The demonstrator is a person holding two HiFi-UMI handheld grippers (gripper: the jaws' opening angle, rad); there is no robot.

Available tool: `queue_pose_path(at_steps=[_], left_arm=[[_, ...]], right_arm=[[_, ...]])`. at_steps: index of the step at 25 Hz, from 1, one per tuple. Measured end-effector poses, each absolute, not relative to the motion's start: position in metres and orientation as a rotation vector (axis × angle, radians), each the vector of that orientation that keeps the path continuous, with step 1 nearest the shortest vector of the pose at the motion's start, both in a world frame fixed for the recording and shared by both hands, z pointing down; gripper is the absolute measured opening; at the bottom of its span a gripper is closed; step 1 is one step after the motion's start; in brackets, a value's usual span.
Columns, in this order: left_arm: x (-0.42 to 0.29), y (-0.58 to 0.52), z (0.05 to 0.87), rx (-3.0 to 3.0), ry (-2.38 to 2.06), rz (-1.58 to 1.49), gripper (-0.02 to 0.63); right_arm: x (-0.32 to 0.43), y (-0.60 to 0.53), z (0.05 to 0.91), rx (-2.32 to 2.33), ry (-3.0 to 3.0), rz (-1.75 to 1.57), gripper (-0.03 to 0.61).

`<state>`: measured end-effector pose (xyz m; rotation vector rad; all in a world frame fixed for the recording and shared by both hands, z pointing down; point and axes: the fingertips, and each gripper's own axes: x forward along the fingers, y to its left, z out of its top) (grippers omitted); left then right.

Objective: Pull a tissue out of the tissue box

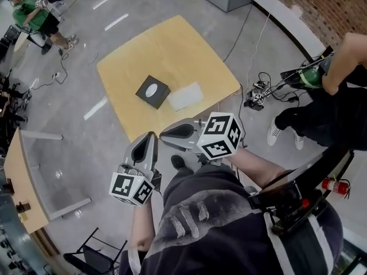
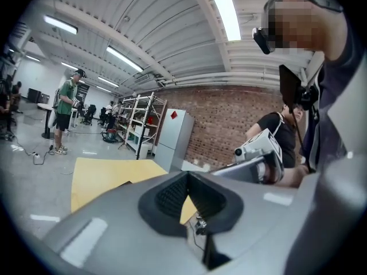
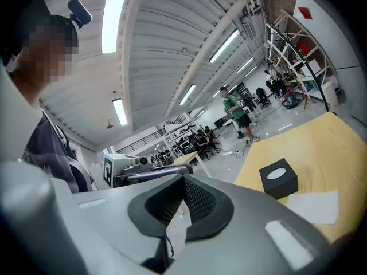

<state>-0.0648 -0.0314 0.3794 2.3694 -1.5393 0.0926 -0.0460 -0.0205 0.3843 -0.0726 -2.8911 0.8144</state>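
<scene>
**Both grippers shut and empty, well short of the tissue box [image 1: 152,91]**

You hold both tools on your side of the tissue box, well apart from it. Your left gripper [image 1: 150,137] has its jaws pressed together with nothing between them. Your right gripper [image 1: 166,133], just beside it, is likewise closed on nothing, its tips pointing across toward the left one. Beyond them the black tissue box sits on the yellow table [image 1: 172,44], its oval opening facing up. A white tissue [image 1: 185,96] lies flat on the tabletop, touching or just beside the box on its brick-wall [image 1: 321,4] side. To the box's right, off the table, is a person in black [image 1: 327,116]. Farther than the box, a person in a green shirt [image 1: 31,13] stands on the grey floor.
</scene>
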Motion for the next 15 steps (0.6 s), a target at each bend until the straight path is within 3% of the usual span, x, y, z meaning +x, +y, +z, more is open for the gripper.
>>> queue_pose_path(at_steps=[10, 15], left_arm=[[-0.076, 0.016, 0.373, 2.41, -1.573, 0.093, 0.003], [-0.149, 0.13, 0.364, 2.462, -1.568, 0.054, 0.003]], right_arm=[[-0.065, 0.029, 0.376, -0.118, -2.904, 0.791, -0.002], [-0.136, 0.142, 0.368, -0.072, -2.915, 0.731, -0.002]])
